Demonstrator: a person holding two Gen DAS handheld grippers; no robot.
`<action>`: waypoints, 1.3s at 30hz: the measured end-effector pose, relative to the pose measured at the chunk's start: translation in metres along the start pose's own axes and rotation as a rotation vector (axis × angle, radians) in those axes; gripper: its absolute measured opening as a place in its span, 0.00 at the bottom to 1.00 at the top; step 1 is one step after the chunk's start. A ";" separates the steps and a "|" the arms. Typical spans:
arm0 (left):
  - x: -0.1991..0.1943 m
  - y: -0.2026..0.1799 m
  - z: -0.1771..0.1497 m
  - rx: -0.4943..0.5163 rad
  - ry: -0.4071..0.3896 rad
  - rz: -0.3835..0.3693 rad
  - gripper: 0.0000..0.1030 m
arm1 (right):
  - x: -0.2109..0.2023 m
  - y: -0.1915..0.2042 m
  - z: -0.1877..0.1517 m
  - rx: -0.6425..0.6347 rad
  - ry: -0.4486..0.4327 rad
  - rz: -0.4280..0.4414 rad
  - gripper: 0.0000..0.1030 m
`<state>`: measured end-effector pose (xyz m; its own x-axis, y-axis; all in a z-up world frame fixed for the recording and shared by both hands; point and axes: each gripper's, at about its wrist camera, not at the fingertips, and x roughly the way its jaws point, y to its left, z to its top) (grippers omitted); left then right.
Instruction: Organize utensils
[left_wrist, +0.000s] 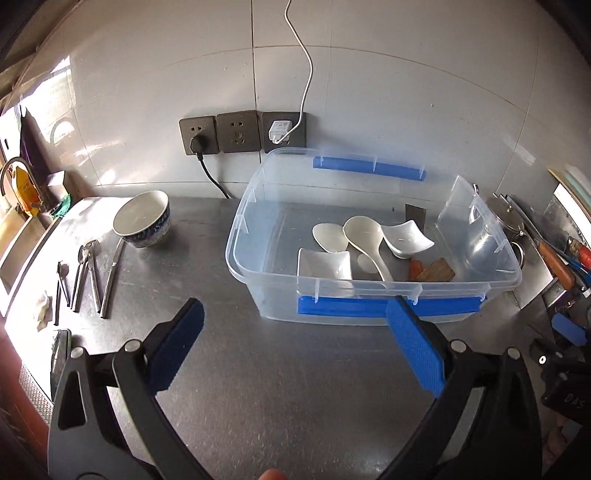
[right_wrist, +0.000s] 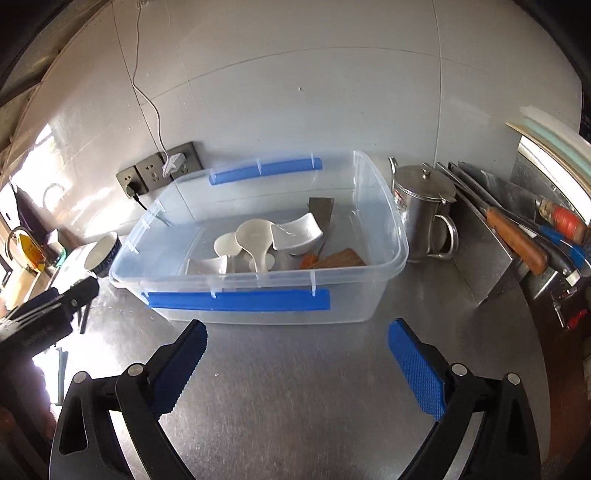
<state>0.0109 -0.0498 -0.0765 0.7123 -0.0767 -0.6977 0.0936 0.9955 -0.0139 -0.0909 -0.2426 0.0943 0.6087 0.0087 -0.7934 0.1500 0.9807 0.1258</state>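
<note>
A clear plastic bin (left_wrist: 243, 236) with blue handles stands on the steel counter; it also shows in the right wrist view (right_wrist: 384, 236). Inside lie white spoons (left_wrist: 364, 230), two white square dishes (left_wrist: 325, 264) and a wood-handled tool (left_wrist: 437, 273). Several metal utensils (left_wrist: 88, 273) lie in a row at the left, beside a blue-and-white bowl (left_wrist: 142, 218). My left gripper (left_wrist: 295, 314) is open and empty, in front of the bin. My right gripper (right_wrist: 297, 332) is open and empty, just short of the bin's front handle (right_wrist: 240, 299).
Wall sockets (left_wrist: 240, 133) with a black plug and a white charger sit behind the bin. A steel lidded pot (right_wrist: 424, 210) stands right of the bin. Knives with wooden and blue handles (right_wrist: 517, 240) rest on a rack at the right. A sink and tap (left_wrist: 14, 177) are far left.
</note>
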 end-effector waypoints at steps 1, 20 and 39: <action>0.000 -0.003 0.000 0.004 0.002 -0.001 0.93 | 0.000 0.001 -0.002 -0.004 0.001 -0.034 0.95; 0.011 -0.033 -0.010 0.047 0.062 -0.039 0.93 | 0.007 0.013 -0.012 -0.065 0.064 -0.078 0.95; 0.020 -0.041 -0.023 0.079 0.083 -0.071 0.93 | 0.019 0.014 -0.017 -0.025 0.121 0.004 0.95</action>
<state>0.0053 -0.0913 -0.1064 0.6420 -0.1390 -0.7540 0.1986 0.9800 -0.0116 -0.0901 -0.2252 0.0710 0.5108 0.0347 -0.8590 0.1272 0.9851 0.1155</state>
